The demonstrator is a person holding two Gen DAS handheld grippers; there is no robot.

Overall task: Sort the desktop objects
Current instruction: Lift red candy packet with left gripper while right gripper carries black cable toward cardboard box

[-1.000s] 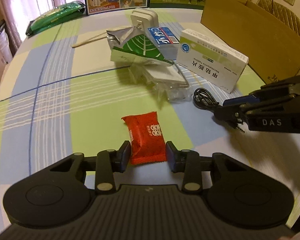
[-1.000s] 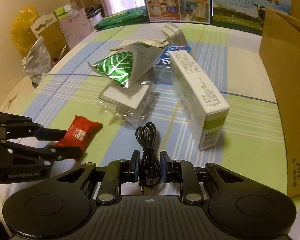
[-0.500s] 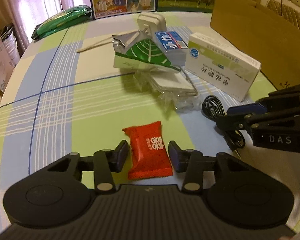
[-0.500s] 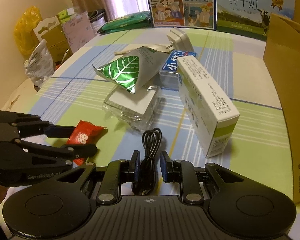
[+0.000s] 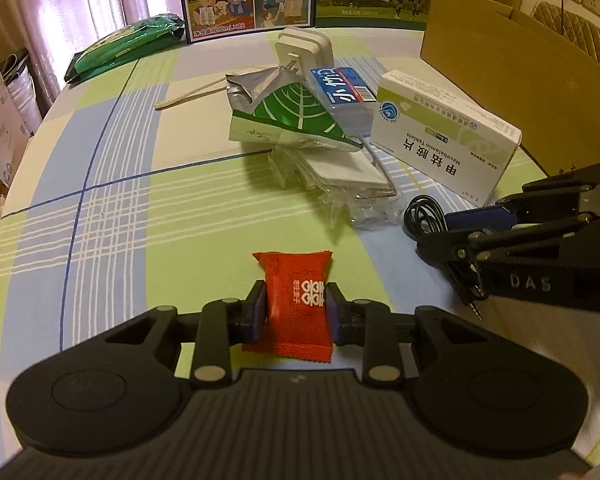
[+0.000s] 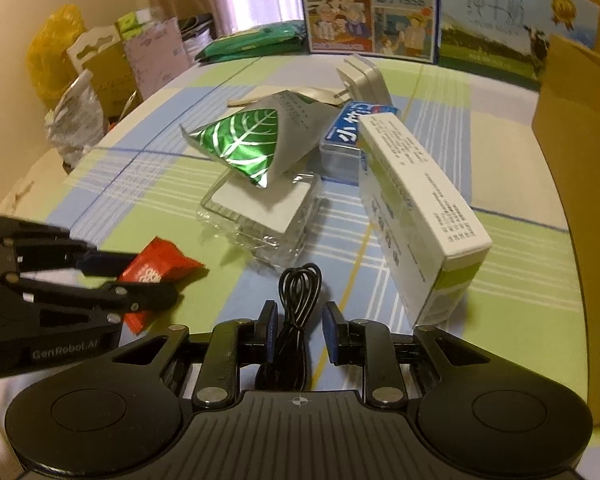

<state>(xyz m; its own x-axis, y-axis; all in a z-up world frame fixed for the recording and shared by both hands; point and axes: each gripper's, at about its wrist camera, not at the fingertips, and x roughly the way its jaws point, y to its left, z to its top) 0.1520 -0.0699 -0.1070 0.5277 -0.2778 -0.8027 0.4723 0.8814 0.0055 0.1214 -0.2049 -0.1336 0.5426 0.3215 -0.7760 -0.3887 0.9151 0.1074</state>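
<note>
The left gripper [image 5: 295, 307] is clamping the red candy packet [image 5: 296, 304] between its pads, in front of the white medicine box [image 5: 440, 136]. The right gripper [image 6: 299, 330] is standing with jaws apart around the coiled black cable [image 6: 296, 300], just beside that box.

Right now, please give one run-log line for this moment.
left gripper: shut on red candy packet | right gripper: open around black cable | both on tablecloth
</note>
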